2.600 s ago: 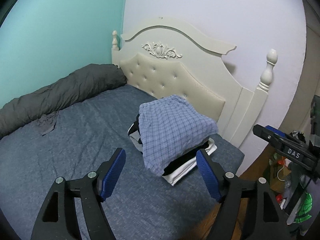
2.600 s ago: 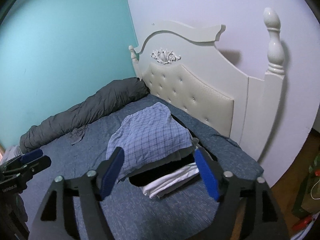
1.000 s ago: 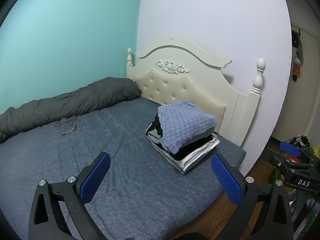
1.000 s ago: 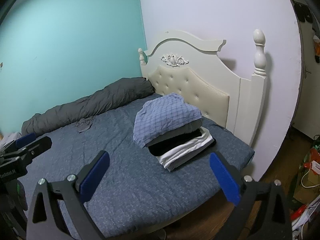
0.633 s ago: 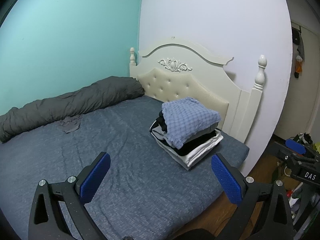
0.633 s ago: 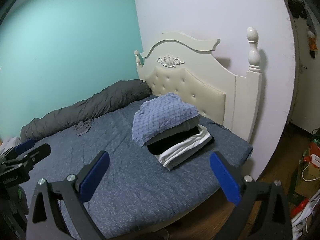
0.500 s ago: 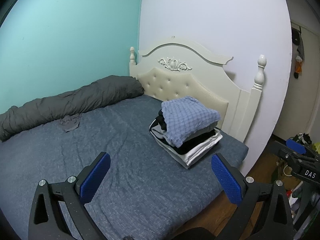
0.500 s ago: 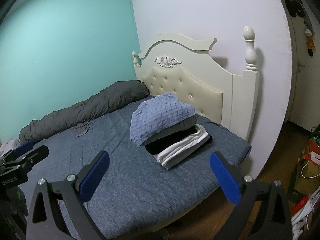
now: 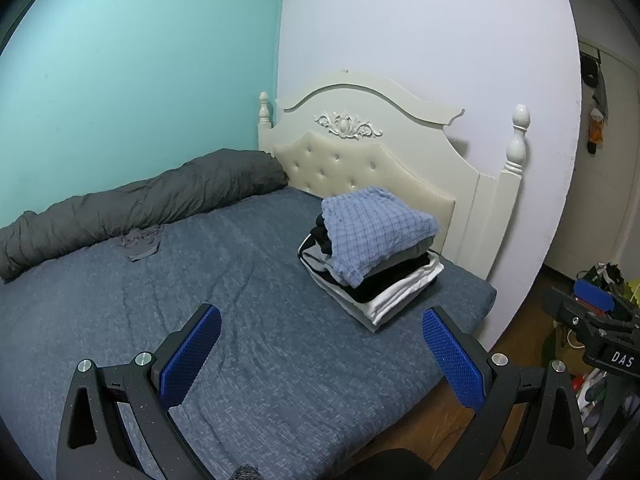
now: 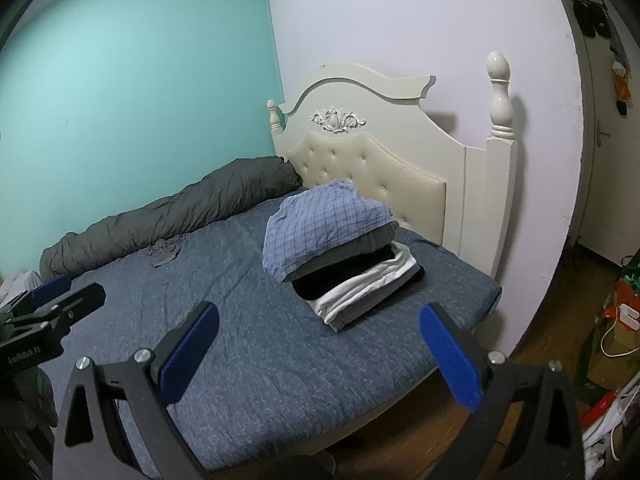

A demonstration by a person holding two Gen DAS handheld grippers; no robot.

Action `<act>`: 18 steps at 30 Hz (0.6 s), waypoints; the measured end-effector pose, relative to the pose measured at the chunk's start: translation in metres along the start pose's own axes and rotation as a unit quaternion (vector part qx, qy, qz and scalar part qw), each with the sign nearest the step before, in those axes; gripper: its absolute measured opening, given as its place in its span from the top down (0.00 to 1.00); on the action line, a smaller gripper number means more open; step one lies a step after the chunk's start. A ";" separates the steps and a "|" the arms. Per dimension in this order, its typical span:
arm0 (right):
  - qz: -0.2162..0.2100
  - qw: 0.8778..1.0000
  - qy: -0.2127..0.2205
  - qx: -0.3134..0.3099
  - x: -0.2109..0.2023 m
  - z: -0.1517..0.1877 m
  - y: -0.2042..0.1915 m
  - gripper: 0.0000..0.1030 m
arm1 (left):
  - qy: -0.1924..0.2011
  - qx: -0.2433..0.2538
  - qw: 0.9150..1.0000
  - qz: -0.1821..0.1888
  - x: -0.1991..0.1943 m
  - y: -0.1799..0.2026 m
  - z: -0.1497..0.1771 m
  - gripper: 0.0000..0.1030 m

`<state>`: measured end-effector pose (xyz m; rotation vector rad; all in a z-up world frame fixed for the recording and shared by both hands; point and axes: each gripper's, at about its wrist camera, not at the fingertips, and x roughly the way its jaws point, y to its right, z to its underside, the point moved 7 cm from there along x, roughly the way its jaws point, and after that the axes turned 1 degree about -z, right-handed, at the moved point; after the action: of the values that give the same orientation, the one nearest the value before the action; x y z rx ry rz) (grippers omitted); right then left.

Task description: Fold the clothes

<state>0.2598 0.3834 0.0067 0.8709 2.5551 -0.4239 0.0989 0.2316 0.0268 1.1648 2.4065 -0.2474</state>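
A stack of folded clothes (image 9: 372, 264) sits on the bed near the headboard, with a blue checked garment (image 9: 376, 224) on top of grey, black and white layers. It also shows in the right wrist view (image 10: 352, 260). A small crumpled grey garment (image 9: 138, 242) lies by the rolled duvet, also seen in the right wrist view (image 10: 166, 250). My left gripper (image 9: 320, 344) is open and empty, held back from the stack above the bed's near side. My right gripper (image 10: 318, 340) is open and empty, also back from the stack.
The bed (image 9: 200, 300) has a dark blue cover. A rolled dark grey duvet (image 9: 132, 204) lies along the teal wall. A cream headboard (image 9: 380, 152) stands behind the stack. Wooden floor and clutter (image 10: 616, 328) are at the right.
Both grippers have pulled back from the stack and opened wider. The stack now looks smaller and farther away. The clothes have not moved.
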 end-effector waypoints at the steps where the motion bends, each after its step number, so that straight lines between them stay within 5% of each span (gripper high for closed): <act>1: 0.000 1.000 0.000 -0.001 -0.001 0.000 -0.001 0.02 | 0.000 0.000 1.000 0.000 -0.001 0.000 0.000 0.00; 18: 0.000 1.000 -0.004 0.001 0.000 0.006 0.000 0.02 | 0.008 0.000 1.000 0.004 -0.004 -0.001 0.001 0.00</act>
<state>0.2609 0.3808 0.0019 0.8683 2.5480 -0.4279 0.1008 0.2276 0.0278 1.1800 2.4147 -0.2365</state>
